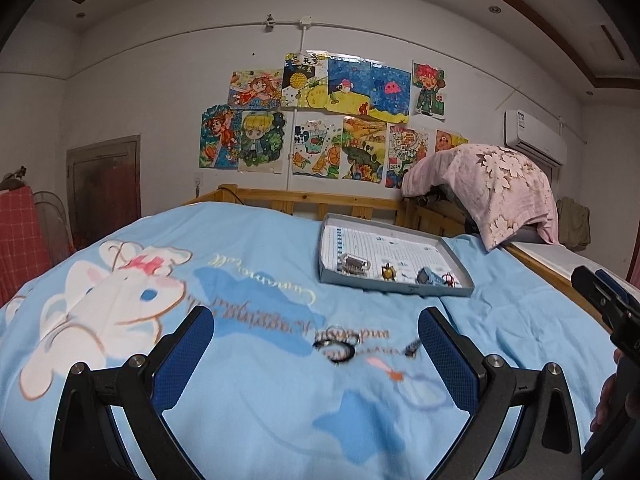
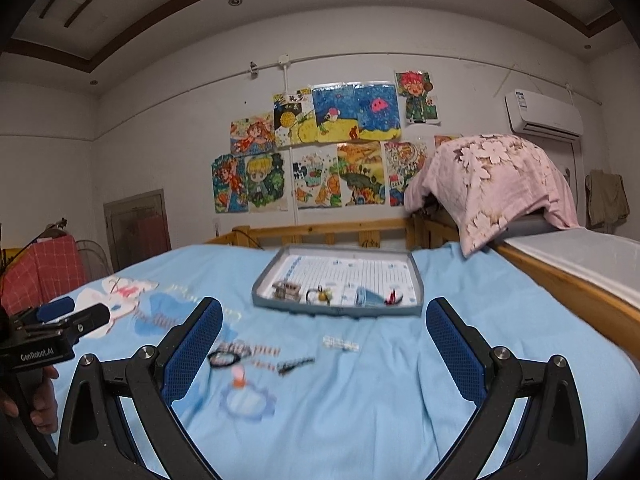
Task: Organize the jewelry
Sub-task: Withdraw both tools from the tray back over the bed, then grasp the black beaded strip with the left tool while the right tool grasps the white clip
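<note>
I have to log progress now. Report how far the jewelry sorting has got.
Done: four small pieces already lie in the grey tray. In hand: nothing; the left gripper and right gripper are both open and empty above the blue bedsheet. Left: the black ring, the dark clip and the pale clip lie loose on the sheet.

Upper centre: drawings on my wall. Right: pink floral cloth, air conditioner. Below: blue bedsheet.

matt cotton bedsheet; wood rail; mesh-textured pads.
</note>
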Available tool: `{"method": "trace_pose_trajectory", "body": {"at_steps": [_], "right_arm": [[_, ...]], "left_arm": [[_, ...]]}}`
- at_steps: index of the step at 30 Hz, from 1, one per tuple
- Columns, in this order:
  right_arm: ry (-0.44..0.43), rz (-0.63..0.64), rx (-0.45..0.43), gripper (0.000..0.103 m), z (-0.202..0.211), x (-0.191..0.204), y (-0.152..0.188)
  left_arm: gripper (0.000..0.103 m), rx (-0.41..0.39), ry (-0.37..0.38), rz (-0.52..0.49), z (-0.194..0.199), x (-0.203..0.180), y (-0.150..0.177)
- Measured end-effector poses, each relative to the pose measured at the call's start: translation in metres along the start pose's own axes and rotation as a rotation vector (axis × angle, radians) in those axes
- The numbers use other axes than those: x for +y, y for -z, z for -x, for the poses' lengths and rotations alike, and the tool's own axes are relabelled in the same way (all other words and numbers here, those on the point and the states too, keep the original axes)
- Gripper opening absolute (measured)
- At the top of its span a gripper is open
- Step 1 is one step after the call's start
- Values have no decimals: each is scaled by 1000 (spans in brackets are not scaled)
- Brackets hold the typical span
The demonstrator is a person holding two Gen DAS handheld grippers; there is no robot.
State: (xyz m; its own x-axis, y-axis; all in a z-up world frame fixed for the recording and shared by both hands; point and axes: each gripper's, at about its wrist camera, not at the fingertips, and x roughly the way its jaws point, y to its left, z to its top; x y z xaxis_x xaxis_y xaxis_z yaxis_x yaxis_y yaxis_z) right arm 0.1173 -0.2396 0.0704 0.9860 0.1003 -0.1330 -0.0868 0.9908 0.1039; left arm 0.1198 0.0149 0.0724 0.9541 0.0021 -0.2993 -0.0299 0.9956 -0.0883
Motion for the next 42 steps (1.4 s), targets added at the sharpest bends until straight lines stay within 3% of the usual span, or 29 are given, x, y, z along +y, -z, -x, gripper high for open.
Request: {"method": "trace_pose_trajectory", "body": {"at_steps": [10, 24, 27, 34, 38, 42], "right_arm": [[3, 20, 8, 100, -68, -21, -21], [20, 44, 123, 100, -162, -58, 16], [-4, 83, 139, 100, -177, -59, 24], [-148, 103, 264, 99, -218, -58, 39], [-206, 96, 336, 69, -228, -57, 57], [-266, 83, 382, 61, -235, -57, 70]], "left_arm": [[103, 18, 43, 23, -64, -25, -16], [103, 134, 51, -2, -155, -58, 12], [103, 172, 57, -21, -168, -62, 16], [103, 247, 131, -78, -186, -75, 30], [98, 264, 188, -100, -187, -79, 39], [81, 306, 253, -127, -193, -85, 46]]}}
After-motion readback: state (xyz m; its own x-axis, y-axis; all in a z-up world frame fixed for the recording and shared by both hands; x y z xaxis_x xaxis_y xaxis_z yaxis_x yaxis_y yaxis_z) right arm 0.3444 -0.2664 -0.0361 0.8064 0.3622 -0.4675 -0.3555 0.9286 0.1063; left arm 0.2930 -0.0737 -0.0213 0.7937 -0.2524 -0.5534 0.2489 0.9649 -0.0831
